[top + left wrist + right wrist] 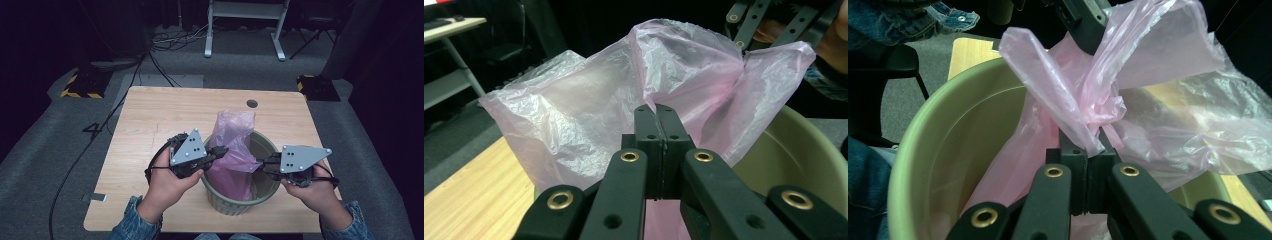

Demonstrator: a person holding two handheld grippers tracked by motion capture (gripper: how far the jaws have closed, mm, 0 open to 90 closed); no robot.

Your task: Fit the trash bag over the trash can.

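Observation:
A thin pink plastic bag (pixel 232 130) stands in a round olive-green bin (pixel 230 205) at the near middle of the wooden table. Its top billows above the rim. My left gripper (pixel 220 151) meets the bag's left edge, and in the left gripper view its jaws (pixel 657 112) are pressed together on the pink film (pixel 589 110) over the bin (pixel 794 150). My right gripper (pixel 263 163) comes in from the right at the rim. Its jaws (pixel 1087 145) pinch a bunched fold of the bag (pixel 1168 65) just above the bin's inside wall (pixel 958 130).
The table (pixel 150 115) has a dark cable hole (pixel 252 103) near its far edge. Beyond it stand a white frame (pixel 245 30) and loose cables (pixel 175 40) on the grey floor. Yellow-and-black blocks (pixel 82 87) sit at the far corners.

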